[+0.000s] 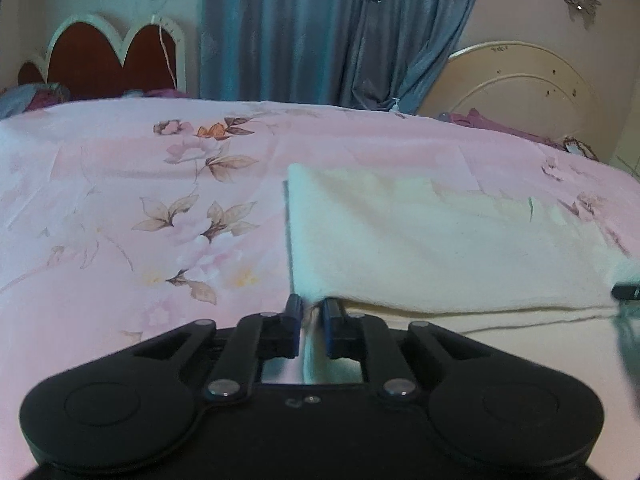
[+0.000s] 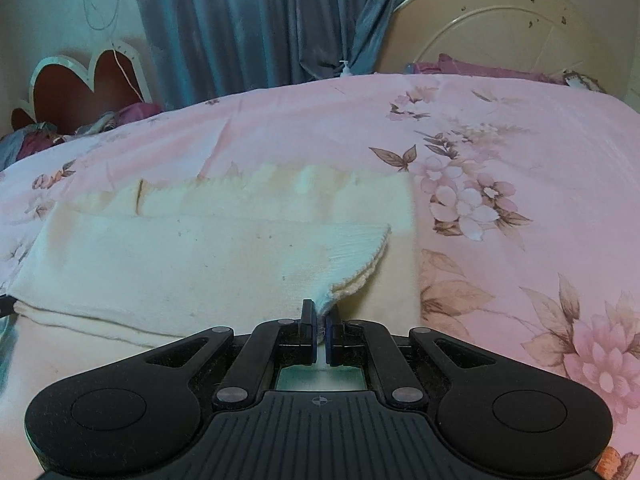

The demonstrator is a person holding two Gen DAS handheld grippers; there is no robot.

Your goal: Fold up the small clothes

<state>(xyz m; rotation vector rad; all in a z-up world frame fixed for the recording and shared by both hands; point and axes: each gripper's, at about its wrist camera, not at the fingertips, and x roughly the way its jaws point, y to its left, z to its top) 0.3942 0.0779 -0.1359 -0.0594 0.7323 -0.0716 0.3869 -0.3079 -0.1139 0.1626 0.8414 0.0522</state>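
Note:
A cream knitted garment [image 1: 440, 240] lies on the pink flowered bedspread [image 1: 140, 200]. In the left wrist view my left gripper [image 1: 313, 305] is shut on its near left corner, lifting that edge over a lower layer. In the right wrist view the same cream garment [image 2: 180, 256] spreads to the left. My right gripper [image 2: 320, 312] is shut on its near right corner, which is pulled up into a ribbed fold. The tip of the right gripper [image 1: 626, 290] shows at the right edge of the left wrist view.
Blue curtains [image 1: 320, 28] hang behind the bed. A red and white scalloped headboard [image 1: 108, 56] stands at the back left, a cream round headboard [image 1: 520, 84] at the back right. Purple cloth [image 2: 480, 66] lies at the far edge. The bedspread [image 2: 520, 200] stretches wide on both sides.

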